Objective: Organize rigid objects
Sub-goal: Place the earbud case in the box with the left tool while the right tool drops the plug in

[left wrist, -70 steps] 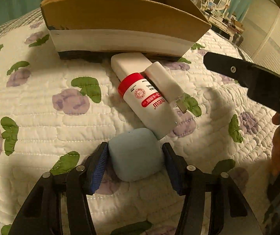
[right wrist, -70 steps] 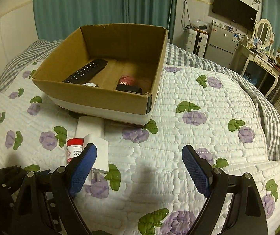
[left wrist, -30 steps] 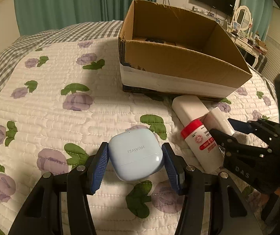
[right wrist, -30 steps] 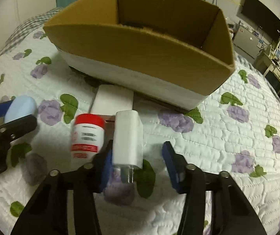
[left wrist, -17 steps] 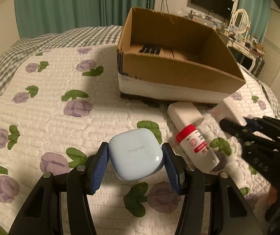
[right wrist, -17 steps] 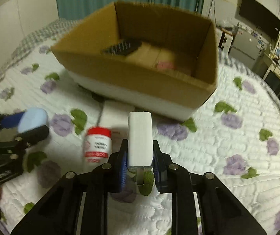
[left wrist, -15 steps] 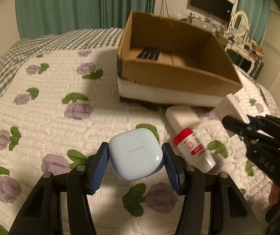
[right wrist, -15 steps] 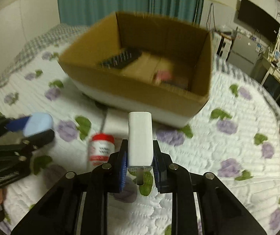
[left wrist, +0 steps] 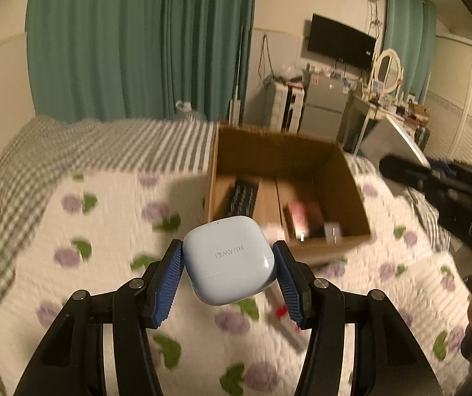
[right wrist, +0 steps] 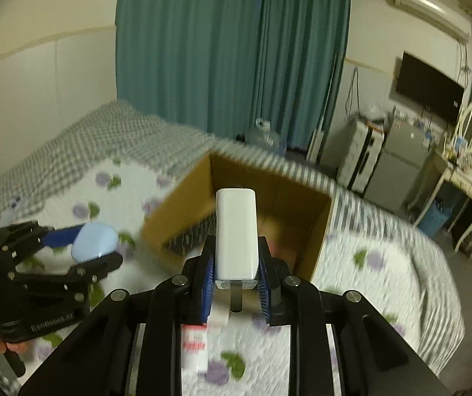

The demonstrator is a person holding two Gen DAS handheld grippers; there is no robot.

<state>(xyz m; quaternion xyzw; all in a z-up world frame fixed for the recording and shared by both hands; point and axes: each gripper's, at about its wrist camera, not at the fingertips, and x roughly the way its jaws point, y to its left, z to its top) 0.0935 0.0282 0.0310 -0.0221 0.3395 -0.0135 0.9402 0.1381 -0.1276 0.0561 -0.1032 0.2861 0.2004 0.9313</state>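
Note:
My left gripper (left wrist: 228,275) is shut on a pale blue Huawei earbud case (left wrist: 229,264) and holds it in the air, short of the open cardboard box (left wrist: 351,194). My right gripper (right wrist: 236,265) is shut on a white charger plug (right wrist: 236,231) and holds it up in front of the same box (right wrist: 315,250). The left gripper with the blue case also shows in the right wrist view (right wrist: 94,242). A remote control (left wrist: 244,199) and a pink item (left wrist: 303,214) lie inside the box. A white bottle with a red cap (right wrist: 196,346) lies on the quilt below my right gripper.
The box sits on a white quilt with purple flowers (left wrist: 104,231) over a bed. Green curtains (right wrist: 229,49), a TV (right wrist: 428,87), a small fridge (right wrist: 397,161) and a dressing table (right wrist: 460,171) stand beyond the bed. The right gripper's arm (left wrist: 450,198) crosses the left wrist view.
Both grippers have risen high above the quilt with their objects and moved toward the box. The view now looks down into the box from above.

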